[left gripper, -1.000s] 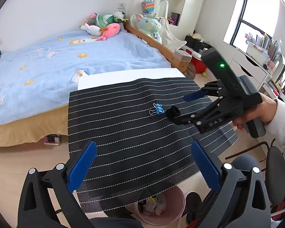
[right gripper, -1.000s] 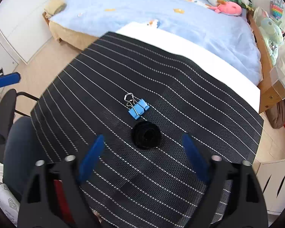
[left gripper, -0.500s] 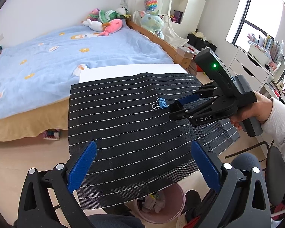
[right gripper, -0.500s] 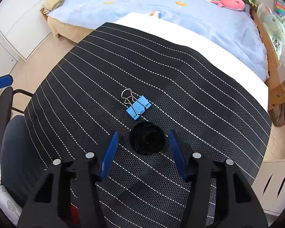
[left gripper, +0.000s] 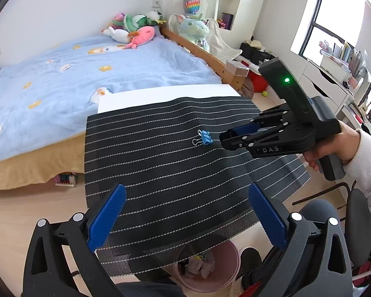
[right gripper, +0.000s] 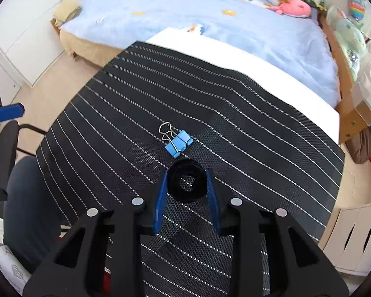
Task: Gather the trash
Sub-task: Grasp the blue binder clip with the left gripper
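Down on the striped black mesh surface [right gripper: 259, 133], the right tool [right gripper: 186, 185] has its blue pads [right gripper: 160, 198] set against both sides of a small black roll [right gripper: 186, 183], a squat ring of dark material with a hole through its middle where the mesh shows; its jaws have just been closing and now pinch the roll, which sits flat on the surface as far as the view lets me judge. Just beyond the roll, close but apart from it, lies a blue binder clip [right gripper: 178, 142] with its wire handles folded toward the far side. From the left wrist view the roll itself is hidden behind the right tool [left gripper: 228, 138], which a person's hand [left gripper: 334, 148] holds by its grip. The left tool [left gripper: 185, 217] hangs over the near part of the surface with its jaws spread wide and nothing between them. Most of the mesh is bare, with open room on every side of the clip and roll; its far edge meets a white board [left gripper: 160, 94] by the blue bed [left gripper: 86, 74], and under the near edge stands a pink bin [left gripper: 210, 267] holding crumpled scraps.
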`<state>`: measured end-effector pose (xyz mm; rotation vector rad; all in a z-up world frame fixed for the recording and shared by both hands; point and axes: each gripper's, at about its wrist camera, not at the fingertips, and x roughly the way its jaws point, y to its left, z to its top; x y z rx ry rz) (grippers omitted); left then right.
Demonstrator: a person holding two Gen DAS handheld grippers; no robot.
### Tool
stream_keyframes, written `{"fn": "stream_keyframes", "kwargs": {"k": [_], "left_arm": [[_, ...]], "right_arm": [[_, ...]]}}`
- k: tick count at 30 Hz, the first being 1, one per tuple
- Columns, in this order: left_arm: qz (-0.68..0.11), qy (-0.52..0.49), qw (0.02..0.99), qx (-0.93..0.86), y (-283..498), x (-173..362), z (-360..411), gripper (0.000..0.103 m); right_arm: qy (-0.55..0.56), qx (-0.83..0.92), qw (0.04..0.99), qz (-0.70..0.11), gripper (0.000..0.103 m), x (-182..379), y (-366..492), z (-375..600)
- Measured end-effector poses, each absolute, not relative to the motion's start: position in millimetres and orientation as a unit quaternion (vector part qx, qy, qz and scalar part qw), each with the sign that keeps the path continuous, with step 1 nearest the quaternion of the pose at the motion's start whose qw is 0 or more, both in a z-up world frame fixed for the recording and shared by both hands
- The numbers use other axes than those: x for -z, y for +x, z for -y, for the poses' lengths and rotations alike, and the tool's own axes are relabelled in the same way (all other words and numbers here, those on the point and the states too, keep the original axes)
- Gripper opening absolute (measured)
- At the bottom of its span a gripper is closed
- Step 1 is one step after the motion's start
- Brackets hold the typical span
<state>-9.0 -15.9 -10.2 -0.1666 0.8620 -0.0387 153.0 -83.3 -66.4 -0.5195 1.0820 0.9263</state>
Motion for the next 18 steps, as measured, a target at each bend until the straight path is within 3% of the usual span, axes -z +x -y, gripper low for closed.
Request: {"fn": "stream_keyframes", "kwargs": {"k": [9,18], "left_arm": [[-0.421,-0.07,0.904,0.028,17.3,0.3,21.9,0.095],[-0.459,-0.122,0.879,0.034,68.9,7.5,16.0,0.095]], "right_arm": [[-0.187,-0.404,0.749,-0.49,0.031,47.5,148.5,113.0],[-0.169,-0.389,0.762,-0.489,0.031,39.7,146.8,143.1]]}}
